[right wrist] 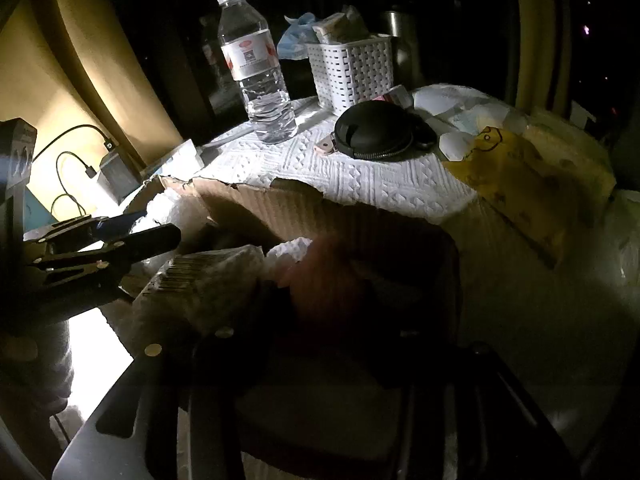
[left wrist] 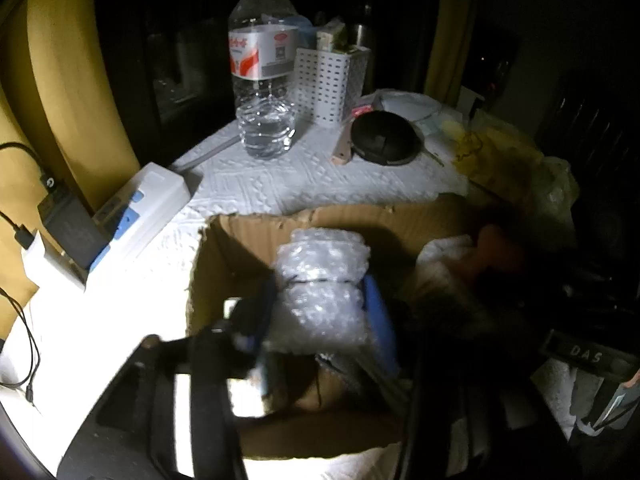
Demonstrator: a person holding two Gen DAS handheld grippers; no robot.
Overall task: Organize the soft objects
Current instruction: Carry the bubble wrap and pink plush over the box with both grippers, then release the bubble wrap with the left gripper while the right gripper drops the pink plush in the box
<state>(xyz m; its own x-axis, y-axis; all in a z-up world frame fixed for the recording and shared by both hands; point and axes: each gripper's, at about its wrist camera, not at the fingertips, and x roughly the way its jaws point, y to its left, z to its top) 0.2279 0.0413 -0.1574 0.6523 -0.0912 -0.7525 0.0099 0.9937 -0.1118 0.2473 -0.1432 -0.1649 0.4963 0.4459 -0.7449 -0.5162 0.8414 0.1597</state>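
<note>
left gripper (left wrist: 320,312): blue jaws set on either flank of the bubble wrap roll (left wrist: 324,280), over the cardboard box (left wrist: 240,240); pressing or just released, I cannot tell.
roll axis: runs ahead along the fingers, away from the camera.
right gripper (right wrist: 328,288): low in the box's right part, around something reddish and dim; jaw state hidden in shadow.
nearer hand: left.

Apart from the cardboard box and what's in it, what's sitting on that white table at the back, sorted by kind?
Water bottle: 1
White perforated basket: 1
Black round zip pouch: 1
Yellow printed bag: 1
White power strip: 1
Total: 5, not counting the dim clutter behind the basket.
</note>
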